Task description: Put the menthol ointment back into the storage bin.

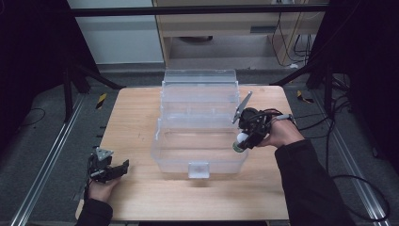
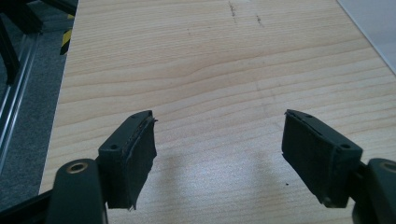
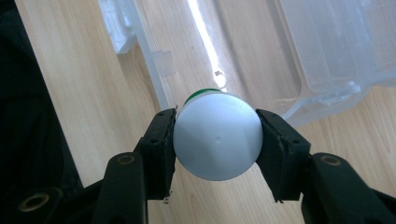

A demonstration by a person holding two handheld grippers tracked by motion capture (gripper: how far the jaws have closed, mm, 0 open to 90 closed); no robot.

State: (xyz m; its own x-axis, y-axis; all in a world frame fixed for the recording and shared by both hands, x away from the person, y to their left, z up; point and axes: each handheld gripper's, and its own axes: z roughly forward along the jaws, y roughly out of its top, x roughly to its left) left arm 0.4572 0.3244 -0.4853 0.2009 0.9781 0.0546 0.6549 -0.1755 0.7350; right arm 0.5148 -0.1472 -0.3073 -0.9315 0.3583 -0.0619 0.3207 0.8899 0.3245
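A clear plastic storage box [image 1: 200, 155] stands open in the middle of the wooden table [image 1: 141, 197], its lid [image 1: 199, 87] leaning back. My right gripper [image 1: 241, 142] is shut on a white bottle with a green end [image 1: 240, 140], held over the box's right rim. In the right gripper view the bottle's round white base [image 3: 217, 135] faces the camera between both jaws, with the box [image 3: 299, 56] beyond it. My left gripper [image 1: 123, 167] rests low near the table's front left corner. Its fingers [image 2: 135, 156] stand wide open over bare wood, nothing between them.
A small latch tab [image 1: 198, 168] juts from the box's front wall. Metal rails [image 1: 42, 165] run along the floor at both sides of the table. Cables [image 1: 348, 179] trail on the floor at the right.
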